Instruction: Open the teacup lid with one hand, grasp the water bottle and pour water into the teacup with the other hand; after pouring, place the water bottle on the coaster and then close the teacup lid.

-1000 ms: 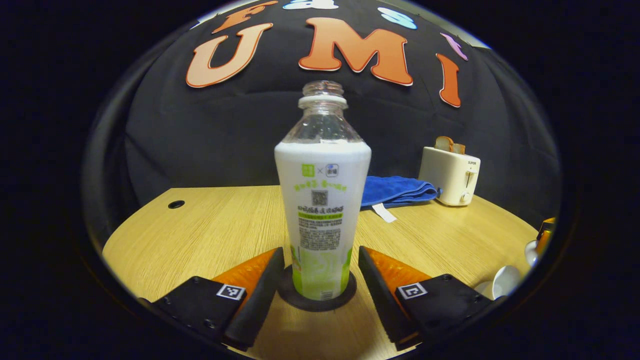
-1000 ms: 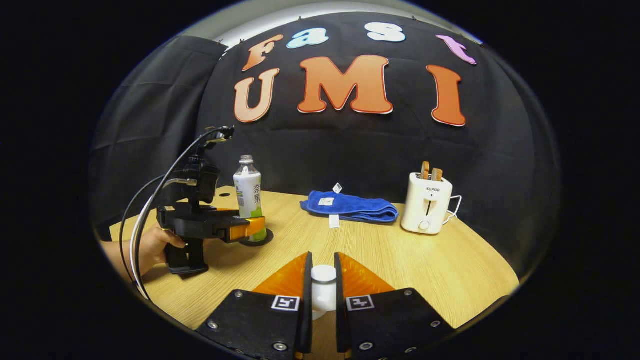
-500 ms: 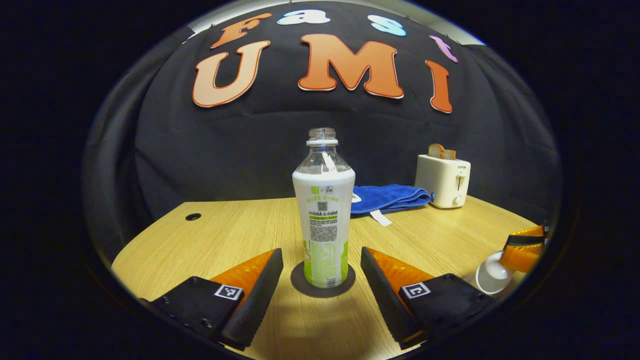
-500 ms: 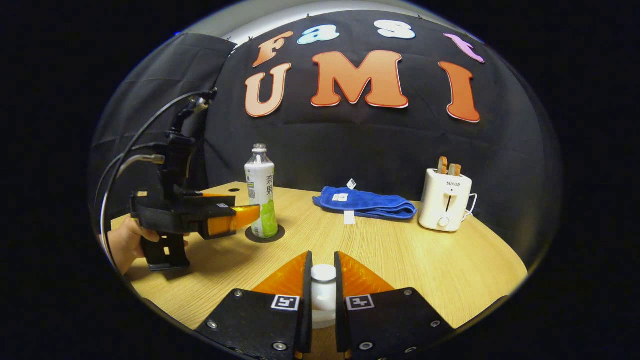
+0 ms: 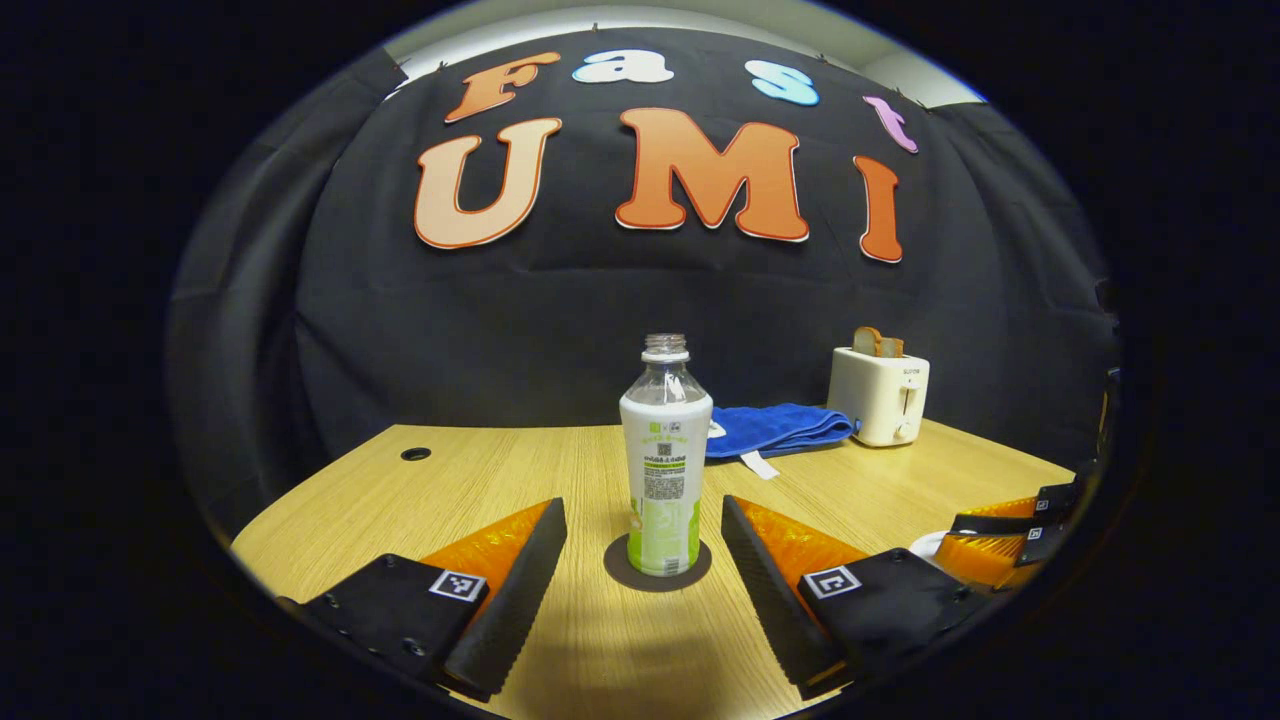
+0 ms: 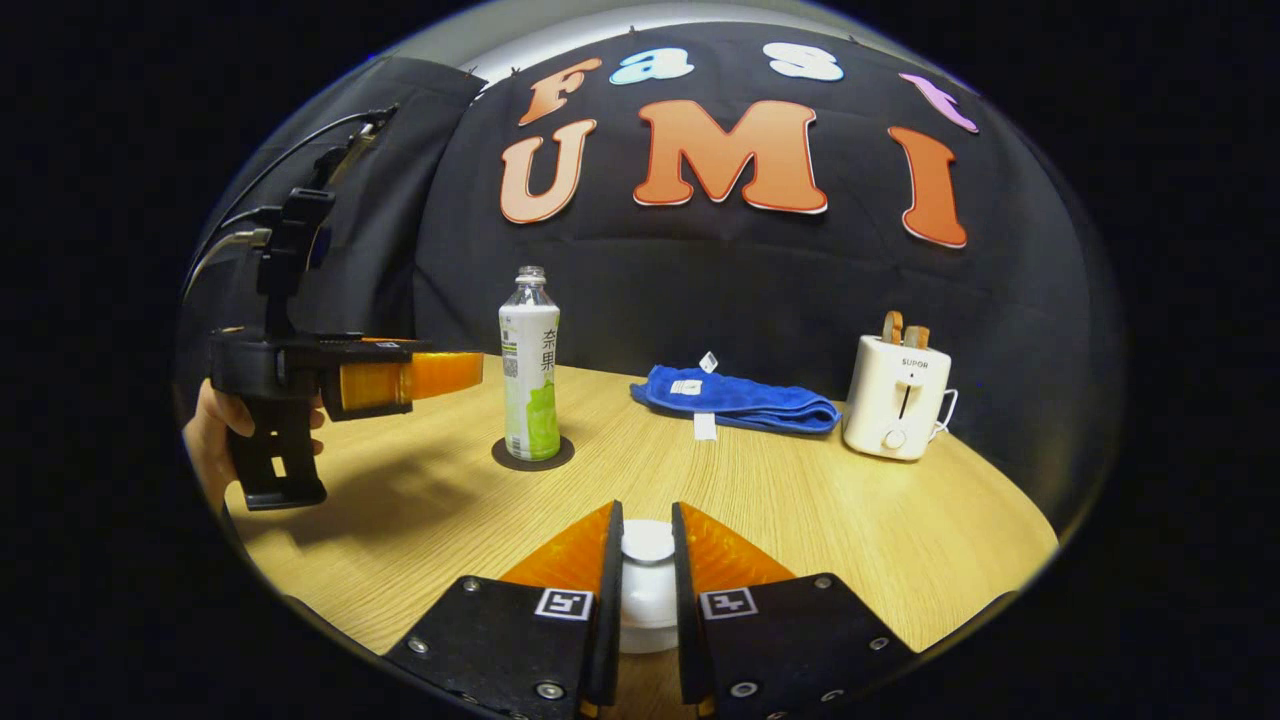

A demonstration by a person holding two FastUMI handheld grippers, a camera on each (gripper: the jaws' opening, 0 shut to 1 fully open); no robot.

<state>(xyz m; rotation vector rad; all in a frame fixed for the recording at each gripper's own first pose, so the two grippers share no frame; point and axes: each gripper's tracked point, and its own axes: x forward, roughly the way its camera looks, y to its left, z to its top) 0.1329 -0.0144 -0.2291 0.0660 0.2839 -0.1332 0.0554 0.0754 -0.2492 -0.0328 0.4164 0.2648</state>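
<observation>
In my left gripper view, the left gripper (image 5: pixel 640 560) is spread wide with nothing in it. The capless water bottle (image 5: pixel 665 470) stands upright on the dark coaster (image 5: pixel 657 577), just beyond its fingers. In my right gripper view, the right gripper (image 6: pixel 645 575) is clamped on the white teacup lid (image 6: pixel 648 580); I can't make out the cup beneath. The water bottle stands on its coaster well to the left on the bench (image 6: pixel 800 500).

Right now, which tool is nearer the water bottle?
Left. The left tool is open, facing the water bottle on its coaster, backed slightly off it. The right tool is farther across the table, shut on the teacup lid.
</observation>
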